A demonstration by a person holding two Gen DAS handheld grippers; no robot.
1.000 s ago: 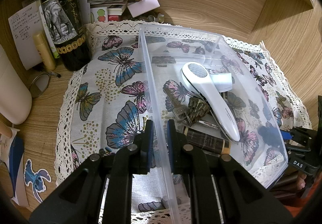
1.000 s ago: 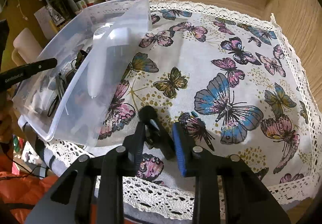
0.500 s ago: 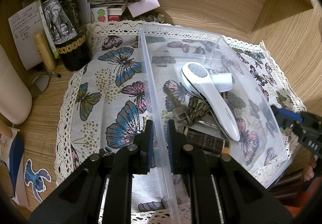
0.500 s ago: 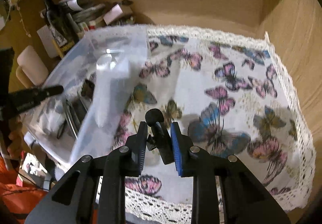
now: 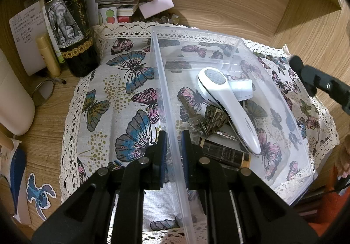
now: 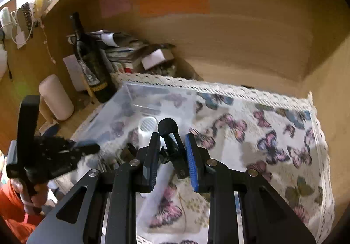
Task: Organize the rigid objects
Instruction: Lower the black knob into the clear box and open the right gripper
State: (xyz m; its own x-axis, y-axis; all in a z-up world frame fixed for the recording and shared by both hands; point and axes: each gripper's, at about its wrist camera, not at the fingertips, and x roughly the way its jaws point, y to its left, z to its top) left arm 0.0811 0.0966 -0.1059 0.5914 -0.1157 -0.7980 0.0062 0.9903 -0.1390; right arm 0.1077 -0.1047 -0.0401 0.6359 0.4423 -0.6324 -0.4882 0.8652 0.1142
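Note:
A clear plastic bin (image 5: 291, 125) stands on the butterfly cloth (image 5: 122, 95). It holds a white handheld device (image 5: 227, 101), a bunch of keys (image 5: 203, 121) and a small dark tube (image 5: 223, 154). My left gripper (image 5: 174, 147) is shut on the bin's left wall. My right gripper (image 6: 170, 154) is shut on a small black microphone (image 6: 169, 134) with a foam tip and holds it in the air beside the bin (image 6: 157, 101). The microphone also shows in the left wrist view (image 5: 312, 77), at the far right above the bin's right side.
A dark wine bottle (image 5: 67, 18), a yellow tube (image 5: 48, 53), papers and small boxes (image 5: 122, 0) crowd the back left of the wooden shelf. A white cylinder (image 5: 13, 99) stands at the left. Wooden walls (image 6: 240, 31) close the back and right.
My right gripper has lifted the microphone off the cloth and carried it up and toward the bin. My left gripper has kept its hold on the bin wall.

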